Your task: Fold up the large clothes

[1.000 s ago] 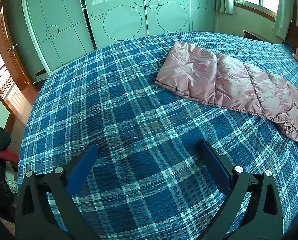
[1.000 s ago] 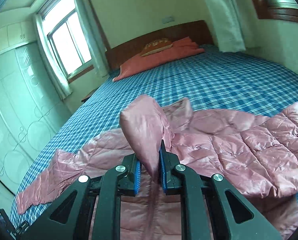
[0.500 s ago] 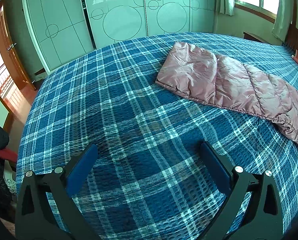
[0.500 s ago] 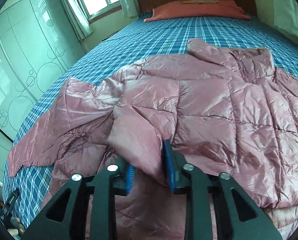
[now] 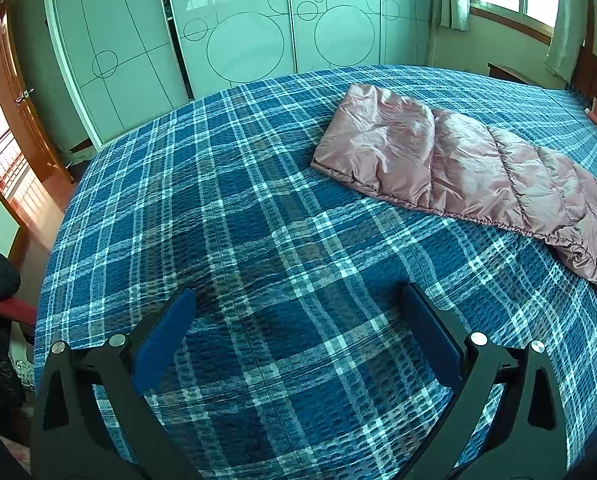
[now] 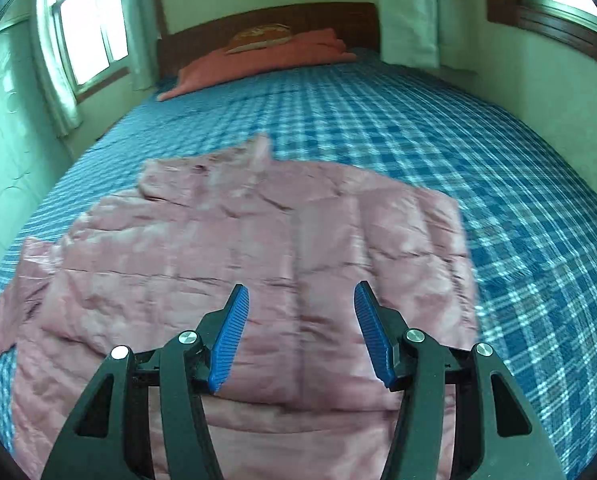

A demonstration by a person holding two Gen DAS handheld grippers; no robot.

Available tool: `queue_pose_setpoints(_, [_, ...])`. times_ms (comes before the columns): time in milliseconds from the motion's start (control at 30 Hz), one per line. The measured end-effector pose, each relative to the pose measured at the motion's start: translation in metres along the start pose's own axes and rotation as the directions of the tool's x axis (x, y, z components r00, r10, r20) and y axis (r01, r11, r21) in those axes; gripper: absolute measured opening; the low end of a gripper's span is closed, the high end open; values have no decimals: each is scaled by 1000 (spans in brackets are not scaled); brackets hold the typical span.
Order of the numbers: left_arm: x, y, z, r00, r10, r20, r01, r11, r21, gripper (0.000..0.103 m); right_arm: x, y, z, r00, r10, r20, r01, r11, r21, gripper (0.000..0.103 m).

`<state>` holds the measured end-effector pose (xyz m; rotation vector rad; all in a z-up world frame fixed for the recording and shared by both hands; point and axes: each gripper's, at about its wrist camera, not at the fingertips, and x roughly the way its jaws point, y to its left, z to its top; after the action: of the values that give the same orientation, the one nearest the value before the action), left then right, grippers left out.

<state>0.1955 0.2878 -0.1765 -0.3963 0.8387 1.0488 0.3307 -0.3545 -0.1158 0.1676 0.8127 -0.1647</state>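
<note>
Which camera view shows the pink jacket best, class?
The right wrist view: the jacket fills it, body and collar spread on the bed, though blurred. The left wrist view shows only one sleeve stretched across the plaid cover.

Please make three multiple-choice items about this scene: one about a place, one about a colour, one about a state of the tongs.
1. Where does the pink jacket lie?
A. on the bed
B. on the floor
C. on a chair

2. What colour is the plaid bedspread?
A. red
B. blue
C. yellow

3. How are the right tongs?
A. shut on the jacket
B. open, holding nothing
C. shut on a pillow

Answers:
1 A, the jacket is spread over the bedspread.
2 B, blue plaid with white lines.
3 B, the blue pads stand apart above the jacket.
</note>
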Motion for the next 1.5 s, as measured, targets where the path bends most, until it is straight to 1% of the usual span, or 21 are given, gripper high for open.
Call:
queue_pose_setpoints(67, [0, 0, 0, 1000, 2, 1, -2, 1000, 1, 101, 24, -19, -9, 997, -29, -74, 29, 1000, 6, 55])
queue_pose_setpoints(100, [0, -1, 0, 1000, 4, 1, -4, 1000, 3, 101, 35, -23, -15, 995, -11, -102, 11, 1000, 1, 56])
queue_pose_setpoints(167, [-1, -1, 0, 1000, 4, 1, -4, 1000, 3, 101, 35, -20, -18, 996, -9, -84, 6, 1000, -28, 57])
queue_pose_setpoints(233, [-1, -1, 0, 1000, 4, 1, -4, 1000, 3, 101, 28, -15, -7, 997, -8, -71, 5, 999, -50, 57])
queue_pose_setpoints(300, [-1, -1, 0, 1000, 6, 2, -6, 1000, 5, 101, 20, -18, 9, 1000, -4, -7, 4, 1000, -26, 57])
queue_pose_setpoints(400, [-1, -3, 0, 1000, 11, 4, -11, 1000, 8, 101, 31, -29, 34, 999, -43, 29, 43, 999, 13, 57])
queue_pose_setpoints(467, [-1, -2, 0, 1000, 8, 3, -8, 1000, 6, 101, 47, -37, 44, 996, -83, 25, 82, 996, 29, 57])
queue_pose_setpoints(500, [-1, -2, 0, 1000, 8, 4, -8, 1000, 6, 101, 61, -39, 45, 995, -101, -6, 101, 994, 31, 57])
queue_pose_setpoints(533, [-1, -2, 0, 1000, 8, 4, -8, 1000, 6, 101, 77, -41, 43, 994, -94, -60, 96, 995, 28, 58])
queue_pose_setpoints(567, [-1, -2, 0, 1000, 9, 4, -9, 1000, 7, 101, 87, -41, 42, 993, -86, -84, 87, 996, 19, 58])
queue_pose_setpoints(633, [-1, -2, -1, 1000, 7, 4, -7, 1000, 6, 101, 81, -35, 49, 989, -117, -85, 116, 993, -14, 58])
queue_pose_setpoints(767, [-1, -4, 0, 1000, 9, 4, -9, 1000, 7, 101, 61, -22, 60, 996, -89, -5, 89, 996, -10, 60])
queue_pose_setpoints(833, [0, -3, 0, 1000, 10, 4, -10, 1000, 7, 101, 73, -16, 56, 997, -67, -30, 66, 997, -25, 63])
queue_pose_setpoints(867, [-1, -3, 0, 1000, 9, 4, -9, 1000, 6, 101, 87, -12, 50, 995, -60, -75, 57, 997, -44, 66])
queue_pose_setpoints(900, [-1, -3, 0, 1000, 8, 3, -8, 1000, 6, 101, 94, -8, 45, 994, -87, -69, 82, 993, -80, 66])
queue_pose_setpoints(967, [-1, -3, -1, 1000, 5, 3, -5, 1000, 4, 101, 81, 1, 44, 990, -137, -44, 132, 986, -105, 66])
queue_pose_setpoints(1000, [0, -3, -1, 1000, 2, 1, -2, 1000, 2, 101, 69, 5, 43, 990, -136, -38, 132, 987, -97, 66])
queue_pose_setpoints(1067, [0, -2, -1, 1000, 2, 3, -2, 1000, 1, 101, 43, 12, 31, 997, -78, -6, 77, 993, -92, 67])
queue_pose_setpoints(1167, [0, -1, -1, 1000, 1, 2, -1, 1000, 0, 101, 23, 26, 8, 999, -40, 5, 41, 989, -140, 68])
queue_pose_setpoints(1333, [1, 2, 0, 1000, -5, 0, 5, 1000, -4, 101, 44, 22, -12, 997, -57, -48, 50, 990, -130, 69])
queue_pose_setpoints(1500, [2, 10, 2, 999, -33, -8, 33, 999, -22, 101, 48, 21, -16, 997, -58, -47, 52, 990, -127, 71])
